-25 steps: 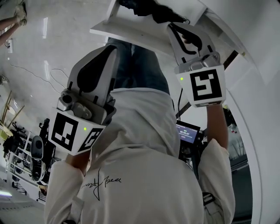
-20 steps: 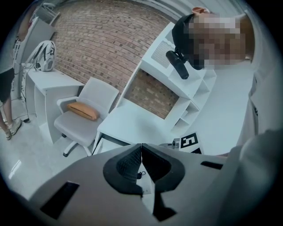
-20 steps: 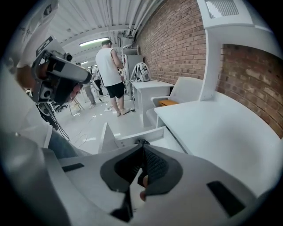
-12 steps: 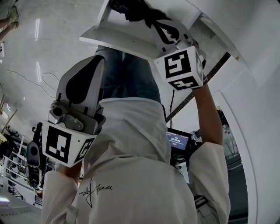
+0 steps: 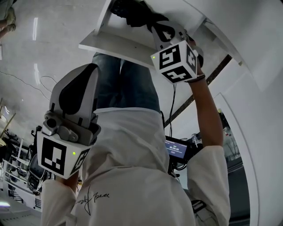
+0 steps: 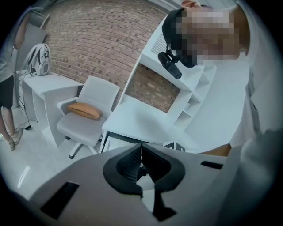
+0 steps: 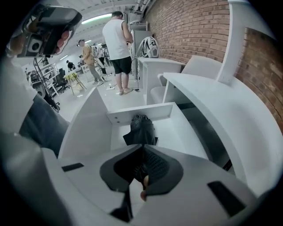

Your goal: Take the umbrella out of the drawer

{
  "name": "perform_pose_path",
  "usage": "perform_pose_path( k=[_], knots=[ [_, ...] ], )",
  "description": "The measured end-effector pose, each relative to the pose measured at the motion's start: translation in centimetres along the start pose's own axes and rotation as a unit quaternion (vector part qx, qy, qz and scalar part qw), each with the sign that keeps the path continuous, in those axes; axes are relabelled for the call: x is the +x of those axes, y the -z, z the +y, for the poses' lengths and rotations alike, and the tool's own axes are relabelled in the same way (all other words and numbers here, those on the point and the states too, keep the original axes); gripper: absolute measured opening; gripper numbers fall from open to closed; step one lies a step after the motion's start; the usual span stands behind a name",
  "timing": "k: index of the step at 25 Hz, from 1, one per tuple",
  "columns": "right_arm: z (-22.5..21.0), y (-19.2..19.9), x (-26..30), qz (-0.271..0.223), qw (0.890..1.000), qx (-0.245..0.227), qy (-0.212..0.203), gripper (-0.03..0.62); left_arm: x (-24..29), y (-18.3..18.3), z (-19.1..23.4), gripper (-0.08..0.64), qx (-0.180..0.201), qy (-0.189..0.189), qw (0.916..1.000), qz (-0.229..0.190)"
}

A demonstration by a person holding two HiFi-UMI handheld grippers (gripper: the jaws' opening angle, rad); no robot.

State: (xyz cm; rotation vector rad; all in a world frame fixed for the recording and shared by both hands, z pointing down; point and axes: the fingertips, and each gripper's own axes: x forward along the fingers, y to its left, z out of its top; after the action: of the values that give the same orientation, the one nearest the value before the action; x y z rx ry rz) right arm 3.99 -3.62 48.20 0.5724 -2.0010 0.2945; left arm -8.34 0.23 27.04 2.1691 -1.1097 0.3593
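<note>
umbrella [image 7: 140, 128]: black, folded, lying flat | inside open white drawer [image 7: 84, 123], near its far panel

Right gripper [image 5: 162, 30] points into the drawer [image 5: 116, 44], at the black umbrella [image 5: 131, 12].

brick wall [image 6: 88, 35], white desk [image 6: 146, 123]

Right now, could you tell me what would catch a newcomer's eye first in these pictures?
A black folded umbrella lies in the open white drawer. The right gripper points down into that drawer, jaws together, tips right by the umbrella. The left gripper hangs aside at the head view's lower left, also shut and empty.
</note>
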Motion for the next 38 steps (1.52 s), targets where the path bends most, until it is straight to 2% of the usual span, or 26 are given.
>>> perform_pose_path(
  k=[3,10,16,25,30,34,38],
  knots=[
    [-0.1,0.8,1.2,0.015,1.000,-0.003,-0.001,0.029,0.1,0.4,0.6,0.017,-0.015,0.001,0.9999,0.003],
    [-0.4,2.0,3.1,0.035,0.999,-0.016,-0.004,0.034,0.2,0.8,1.5,0.017,-0.023,0.000,0.9997,0.011],
    [-0.1,2.6,4.7,0.058,0.998,-0.034,-0.015,0.069,0.5,1.2,1.9,0.017,-0.030,0.002,0.9994,0.015],
    [-0.3,3.8,6.8,0.092,0.994,-0.047,-0.026,0.147,1.0,2.0,2.7,0.017,-0.038,0.003,0.9990,0.024],
    [-0.7,5.1,8.4,0.117,0.990,-0.079,-0.024,0.213,2.1,3.3,3.2,0.017,-0.035,0.002,0.9990,0.027],
    [-1.0,5.2,9.2,0.118,0.989,-0.081,-0.030,0.254,2.9,4.2,3.1,0.017,-0.037,0.010,0.9983,0.043],
    [-0.6,4.4,9.6,0.113,0.989,-0.082,-0.046,0.265,3.0,4.2,3.0,0.017,-0.041,0.013,0.9979,0.048]
  ],
)
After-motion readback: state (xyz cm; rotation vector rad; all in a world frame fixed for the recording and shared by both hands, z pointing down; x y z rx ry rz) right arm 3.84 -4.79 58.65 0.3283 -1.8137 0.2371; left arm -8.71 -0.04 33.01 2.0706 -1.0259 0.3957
